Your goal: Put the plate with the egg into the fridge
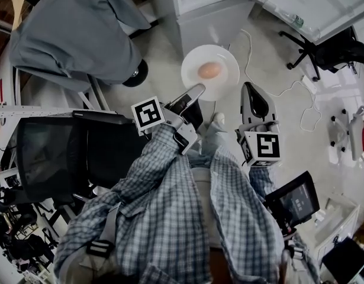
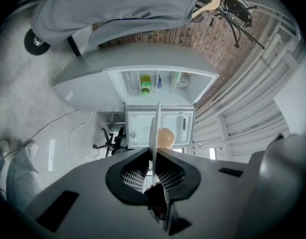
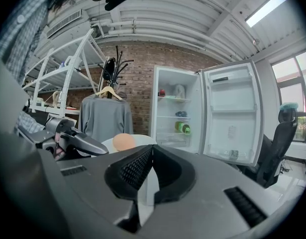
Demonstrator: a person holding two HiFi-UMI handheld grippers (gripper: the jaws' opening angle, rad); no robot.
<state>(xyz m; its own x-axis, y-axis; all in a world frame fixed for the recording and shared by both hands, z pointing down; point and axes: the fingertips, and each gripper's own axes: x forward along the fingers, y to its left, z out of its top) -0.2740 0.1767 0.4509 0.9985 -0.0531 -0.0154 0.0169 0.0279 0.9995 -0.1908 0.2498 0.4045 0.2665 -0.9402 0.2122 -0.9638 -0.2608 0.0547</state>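
Note:
A white plate carrying a brown egg hangs level above the floor in front of the open fridge. My left gripper is shut on the plate's near-left rim. In the left gripper view the plate shows edge-on between the jaws of the left gripper, with the egg just to its right. My right gripper is shut with nothing in it, just off the plate's right rim. In the right gripper view the egg and plate show behind the right gripper.
The fridge door stands swung open to the right, and bottles sit on a shelf. A grey jacket hangs on a rack at left. Black chairs stand on both sides. A white cable lies on the floor.

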